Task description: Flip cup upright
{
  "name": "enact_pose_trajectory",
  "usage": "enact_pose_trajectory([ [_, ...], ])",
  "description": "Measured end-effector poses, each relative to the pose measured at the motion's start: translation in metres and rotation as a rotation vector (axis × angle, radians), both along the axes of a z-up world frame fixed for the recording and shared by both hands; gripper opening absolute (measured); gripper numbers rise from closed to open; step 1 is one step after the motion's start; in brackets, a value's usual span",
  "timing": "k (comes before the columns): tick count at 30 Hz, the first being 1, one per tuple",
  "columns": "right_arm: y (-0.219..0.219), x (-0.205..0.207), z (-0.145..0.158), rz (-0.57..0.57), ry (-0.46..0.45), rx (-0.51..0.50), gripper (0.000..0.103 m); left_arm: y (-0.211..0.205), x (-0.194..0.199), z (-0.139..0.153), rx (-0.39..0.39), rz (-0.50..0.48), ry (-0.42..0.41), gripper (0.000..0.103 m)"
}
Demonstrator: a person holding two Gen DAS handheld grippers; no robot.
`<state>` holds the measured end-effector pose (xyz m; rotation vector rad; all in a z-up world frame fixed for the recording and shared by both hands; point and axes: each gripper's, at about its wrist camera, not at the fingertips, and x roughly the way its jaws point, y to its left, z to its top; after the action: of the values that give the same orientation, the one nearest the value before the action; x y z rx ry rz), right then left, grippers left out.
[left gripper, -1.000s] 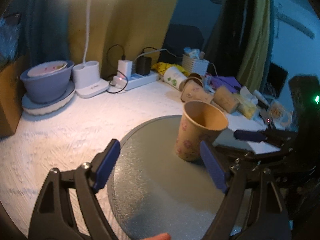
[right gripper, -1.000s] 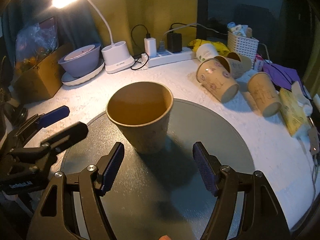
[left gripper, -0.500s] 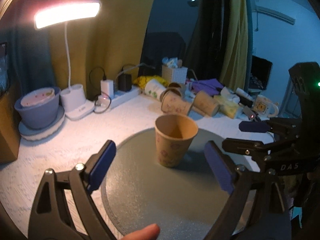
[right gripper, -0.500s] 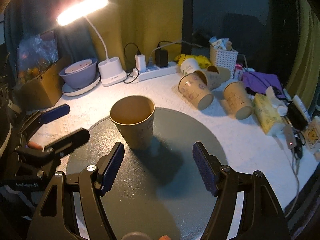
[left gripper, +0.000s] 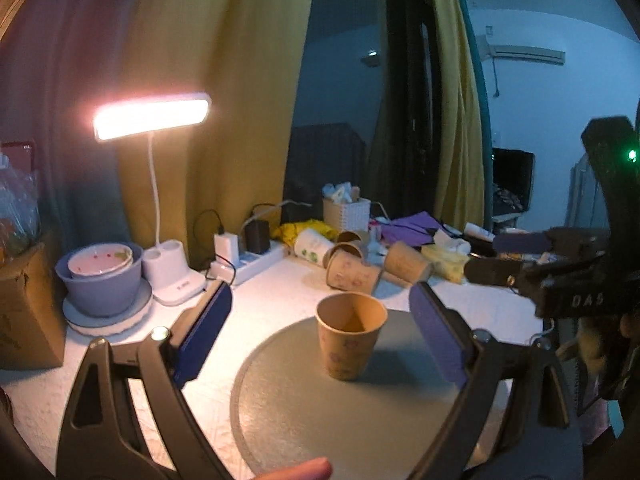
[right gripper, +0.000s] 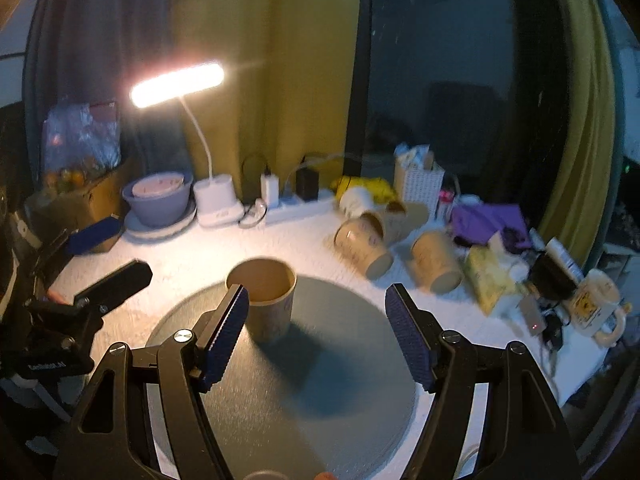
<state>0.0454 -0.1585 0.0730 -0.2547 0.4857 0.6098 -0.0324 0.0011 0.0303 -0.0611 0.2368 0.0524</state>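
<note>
I see the cup [left gripper: 350, 336] standing upright, mouth up, on the round mat [left gripper: 360, 432] on the surface [left gripper: 260, 304]. My left hand-held gripper [left gripper: 320, 332] and right hand-held gripper [right gripper: 318, 336] both hang wide apart, holding nothing and clear of the cup. I judge the flip done; only pulling away remains.
</note>
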Motion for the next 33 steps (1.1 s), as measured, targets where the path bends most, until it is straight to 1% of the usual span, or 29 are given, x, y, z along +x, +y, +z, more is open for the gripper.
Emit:
enact_pose_trajectory([
  [3,0.001,-0.004,0.003,0.002,-0.033,0.01,0.074,0.002,-0.001,0.0,-0.007,0.005,-0.009,0.091],
  [11,0.006,0.0,-0.005,0.02,-0.001,0.004,0.074,0.005,0.0,-0.001,-0.022,0.016,-0.005,0.091],
  [33,0.009,0.002,-0.011,0.027,0.01,-0.005,0.074,-0.001,-0.001,-0.004,-0.02,0.013,0.003,0.091],
])
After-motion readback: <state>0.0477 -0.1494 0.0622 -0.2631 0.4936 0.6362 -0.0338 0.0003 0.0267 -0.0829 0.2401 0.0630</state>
